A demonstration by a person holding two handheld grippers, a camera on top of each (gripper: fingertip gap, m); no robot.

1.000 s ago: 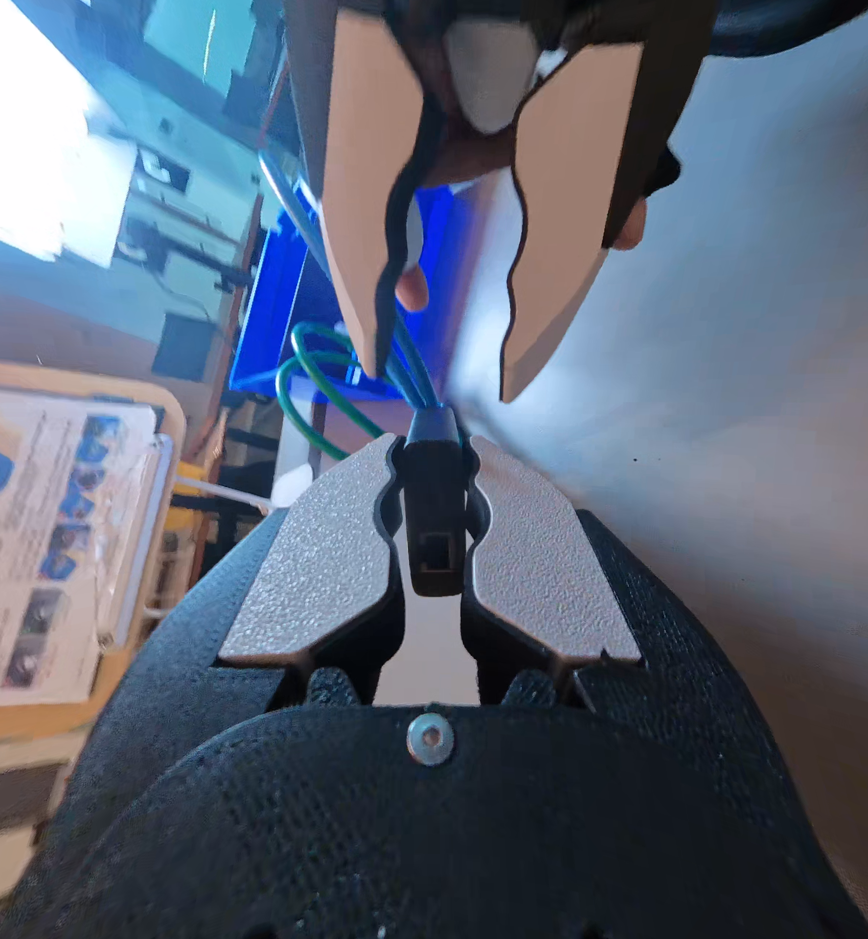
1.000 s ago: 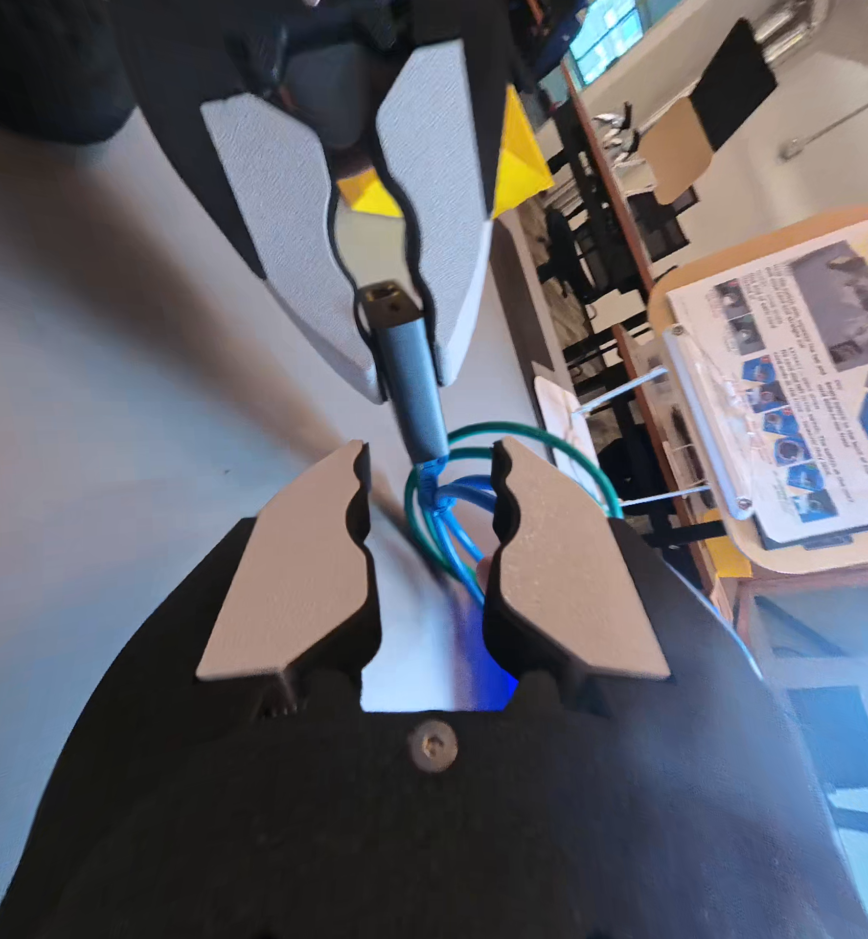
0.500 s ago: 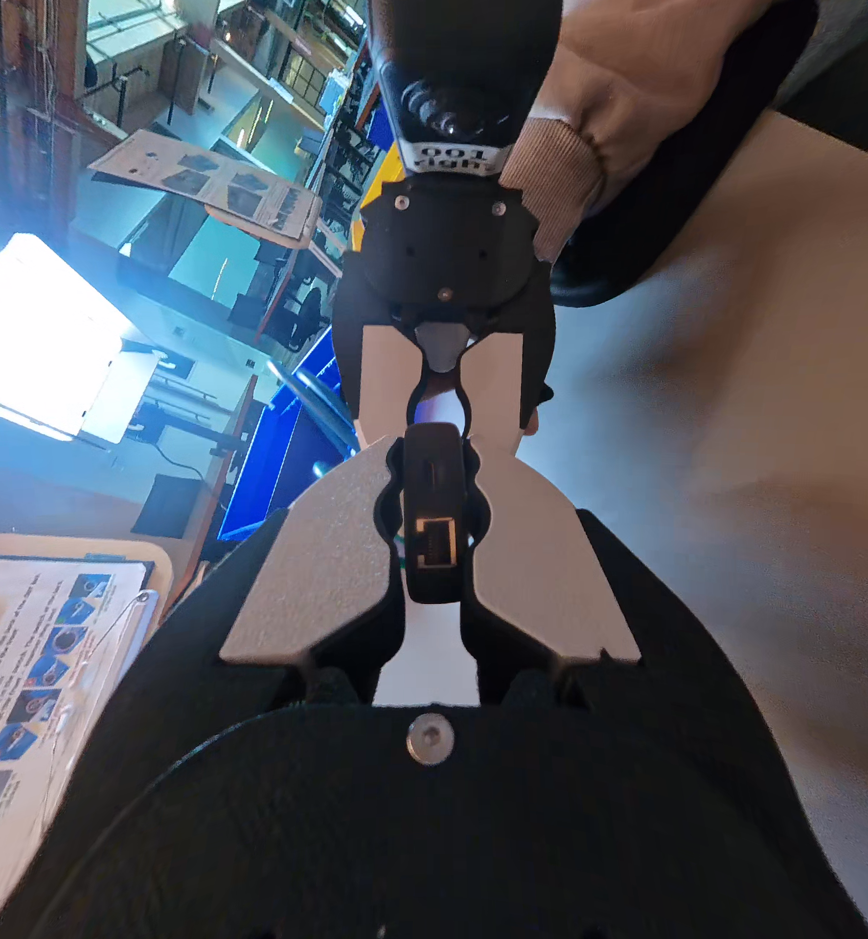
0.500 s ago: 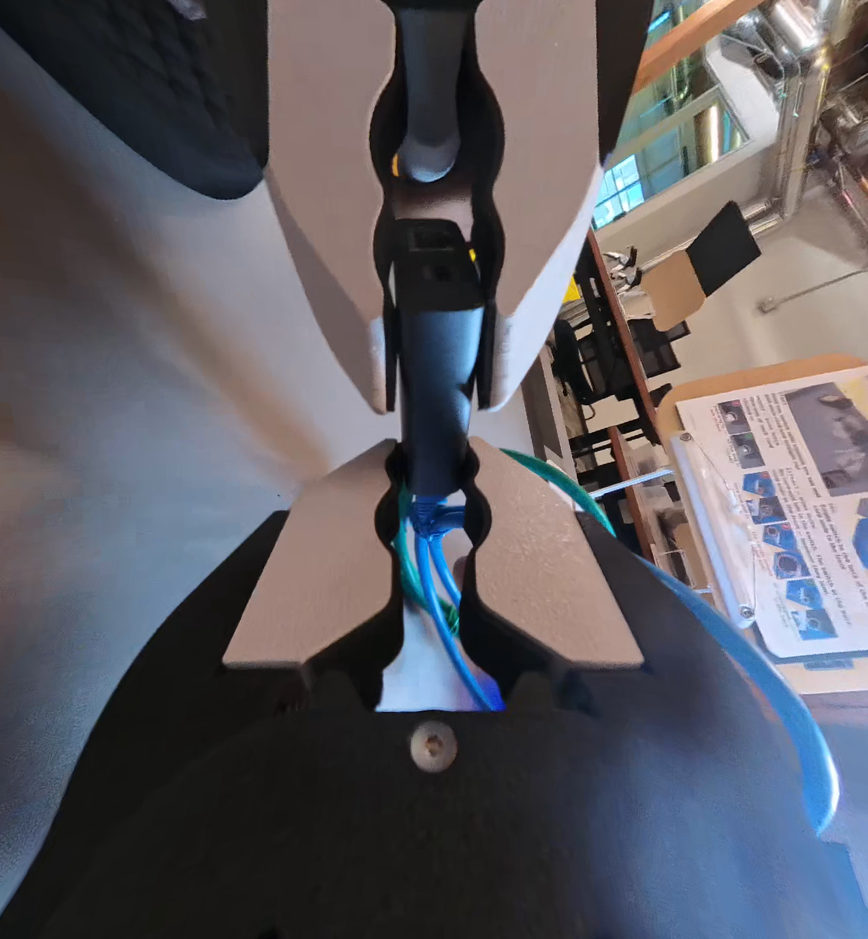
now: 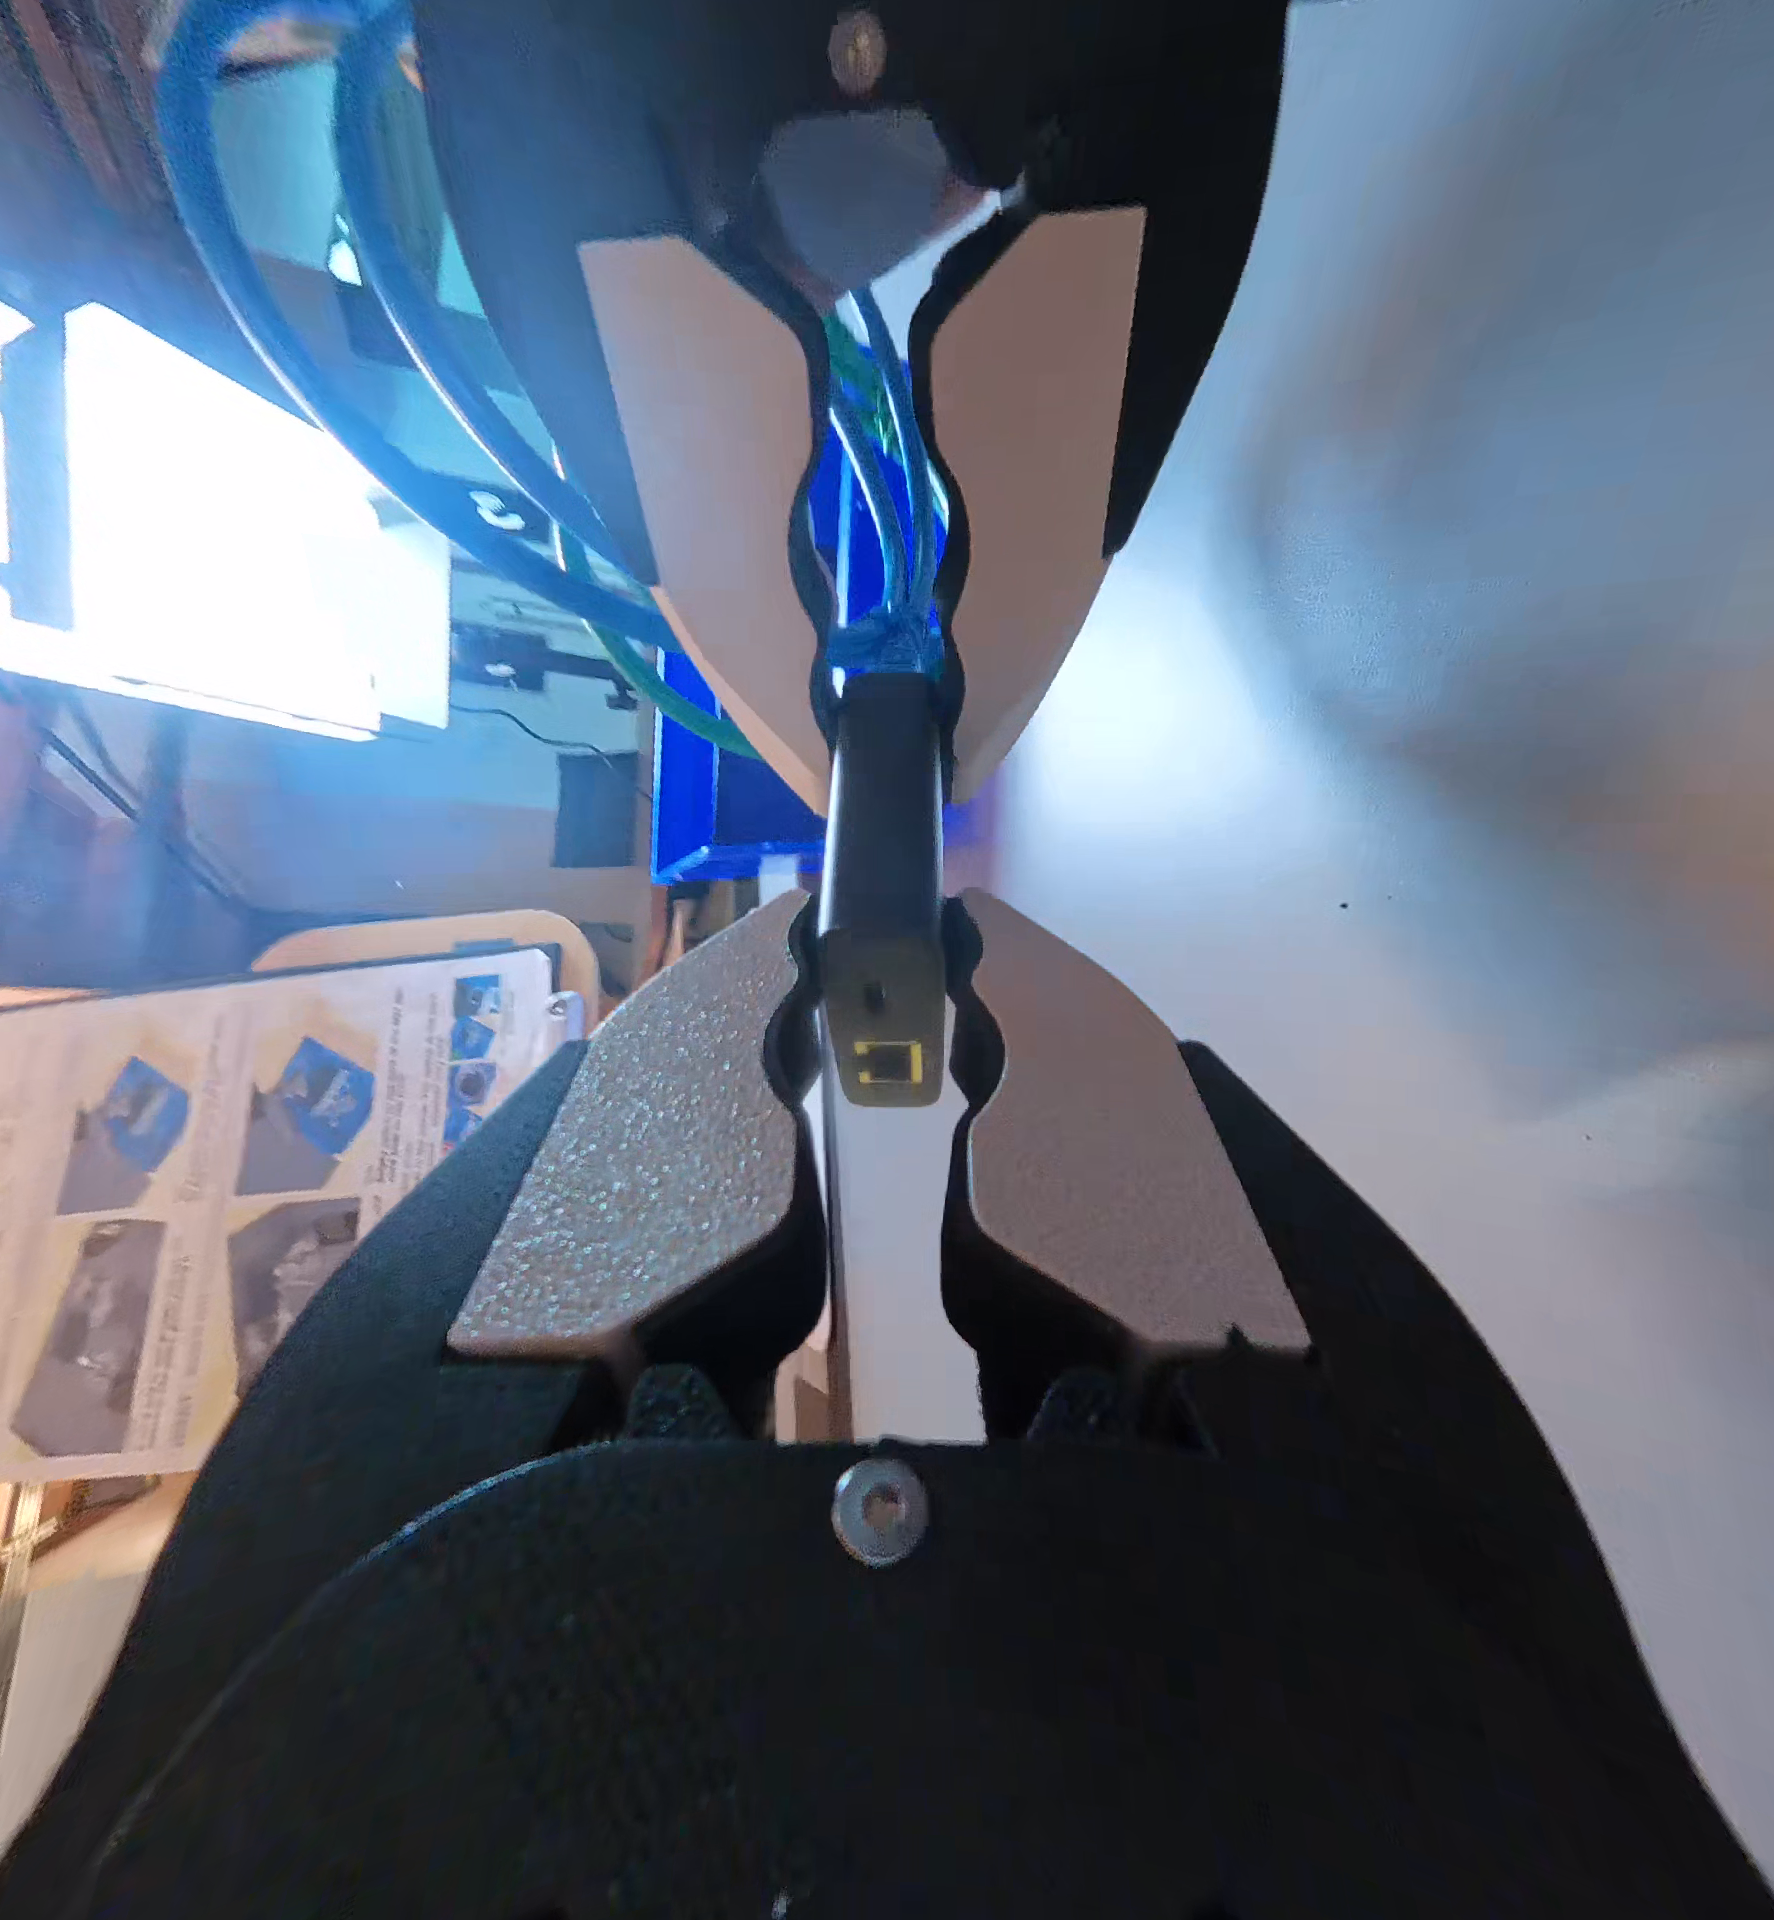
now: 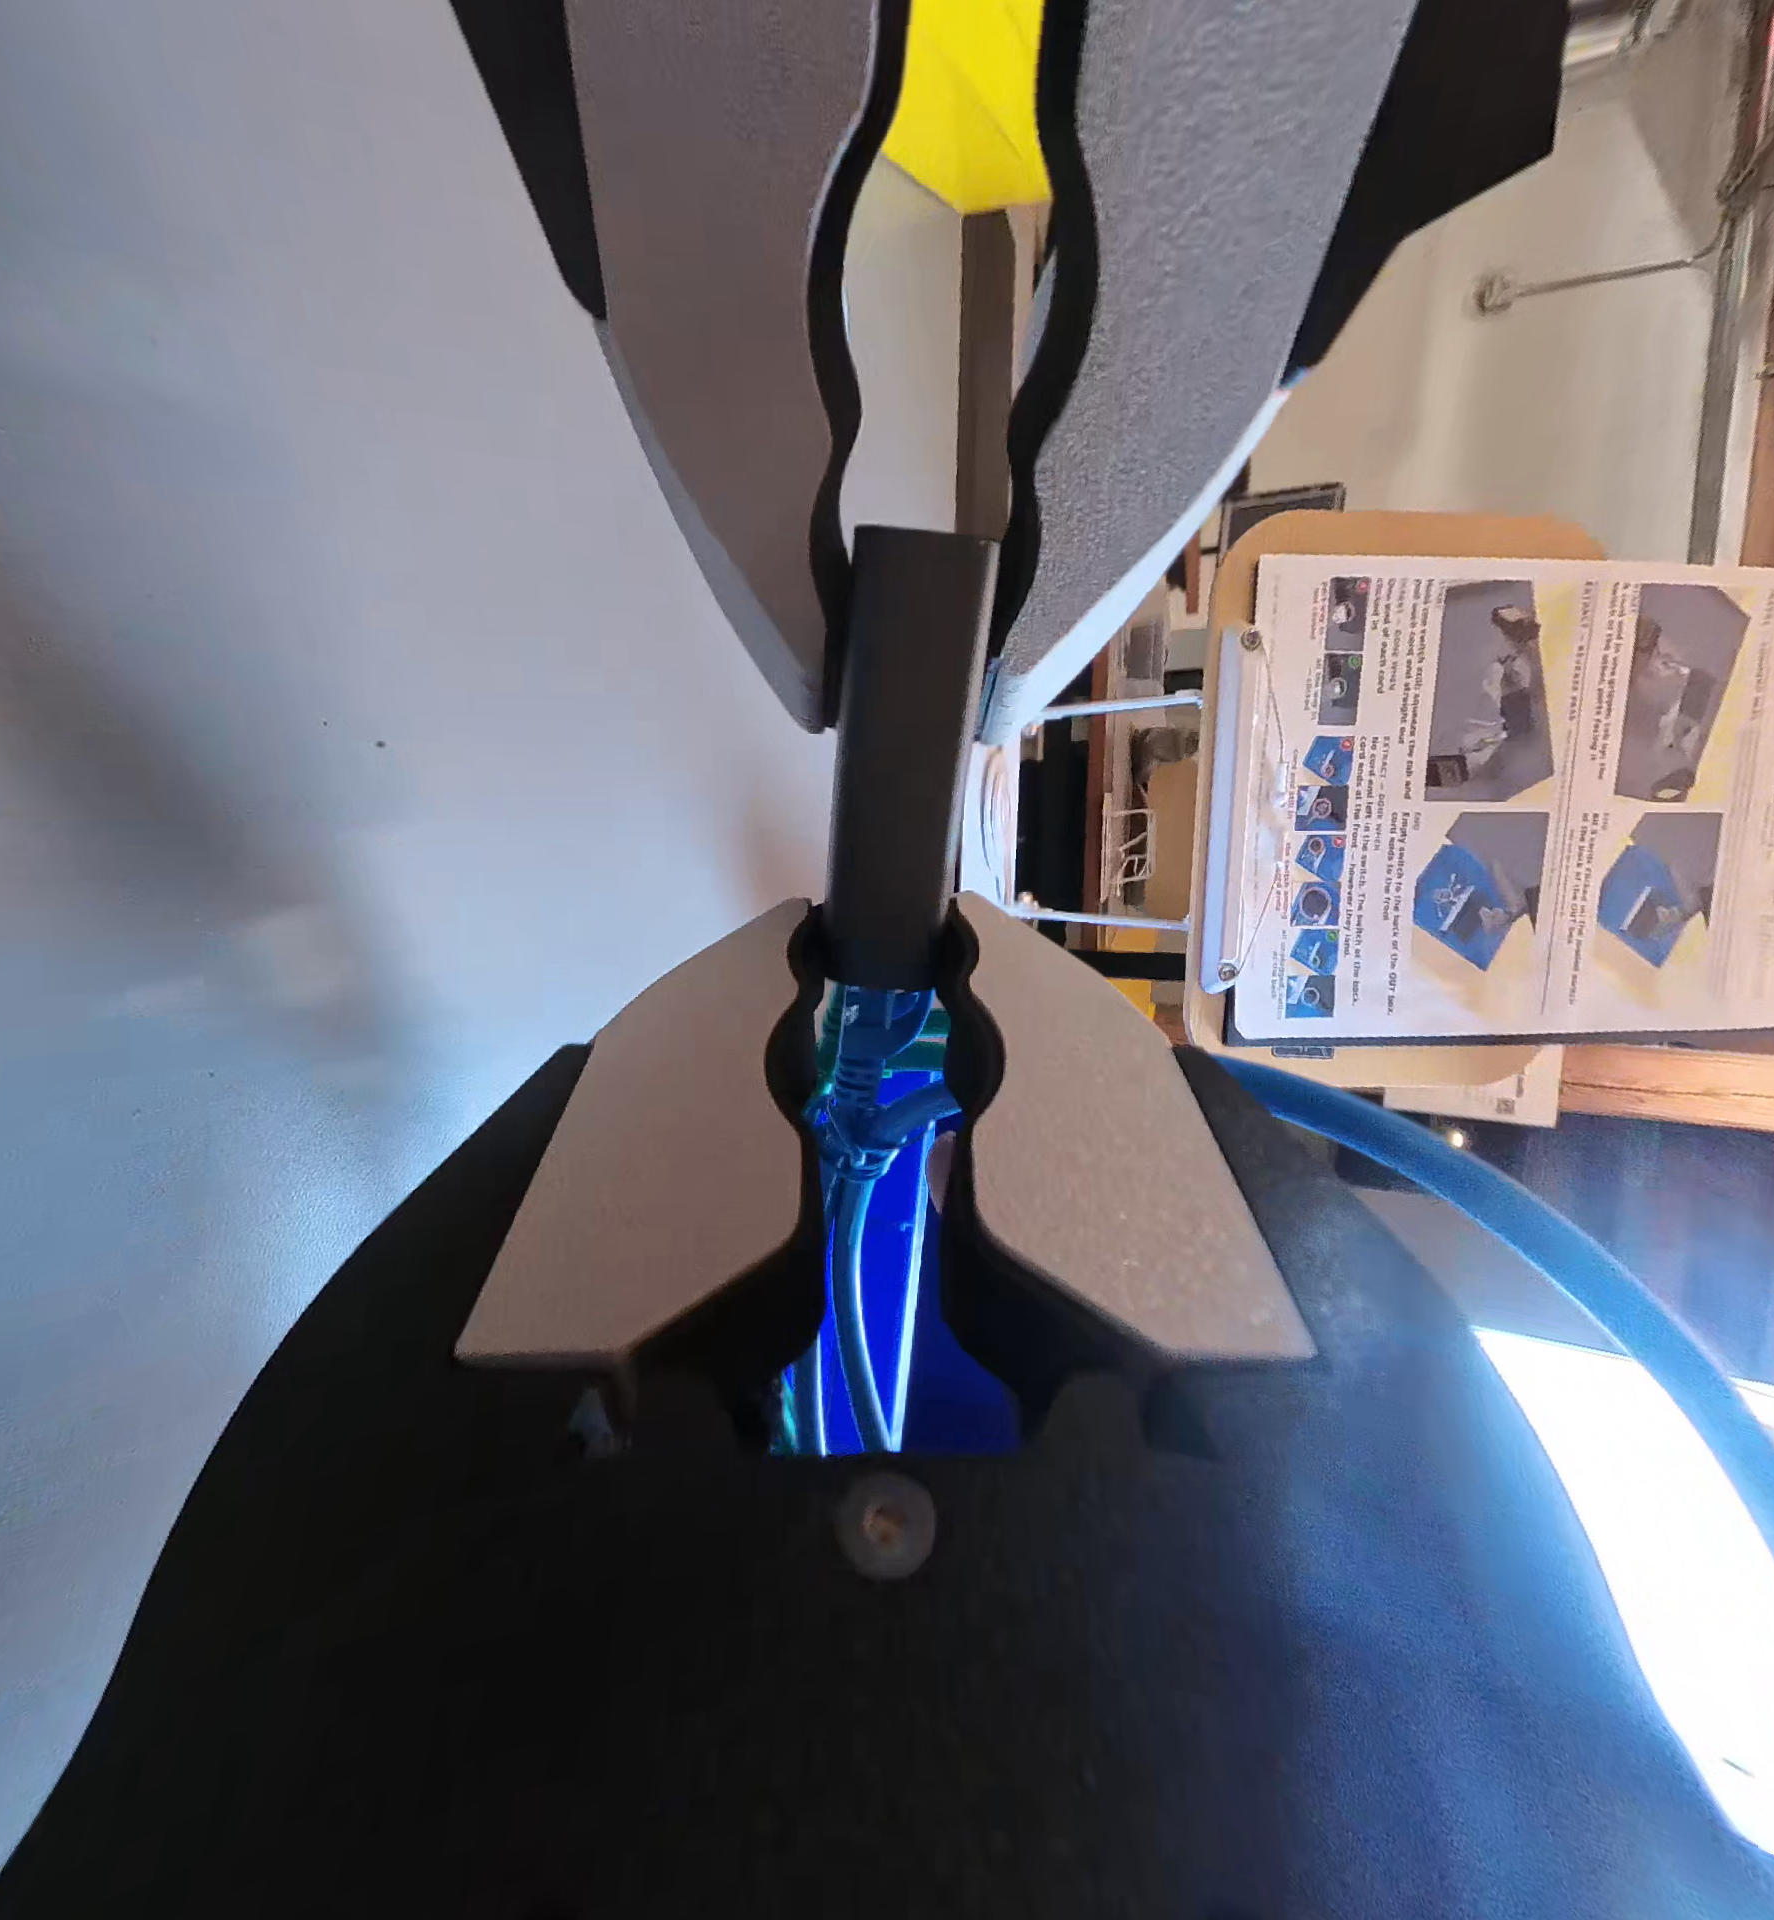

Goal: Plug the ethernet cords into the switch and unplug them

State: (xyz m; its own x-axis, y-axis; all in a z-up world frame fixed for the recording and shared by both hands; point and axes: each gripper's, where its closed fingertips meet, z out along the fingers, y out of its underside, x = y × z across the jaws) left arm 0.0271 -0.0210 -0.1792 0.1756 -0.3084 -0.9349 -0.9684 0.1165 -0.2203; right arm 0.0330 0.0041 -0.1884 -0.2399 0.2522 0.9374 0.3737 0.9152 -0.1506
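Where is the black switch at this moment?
The switch is held between both grippers: the left gripper clamps its port end and the right gripper clamps the end with the blue cords.

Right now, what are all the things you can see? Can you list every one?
switch: one, black, held up between both grippers, end port facing the left camera
ethernet cords: several, blue and green, plugged into the switch's far end, running between the right gripper's fingers
blue bin: one, bright blue, behind the switch
instruction sheet: one, white with pictures, on a tan board at the side
table: one, pale grey, beside the grippers
yellow object: one, behind the left gripper; kind unclear
left gripper: one, grey fingers, shut on the switch
right gripper: one, grey fingers, shut on the switch's corded end
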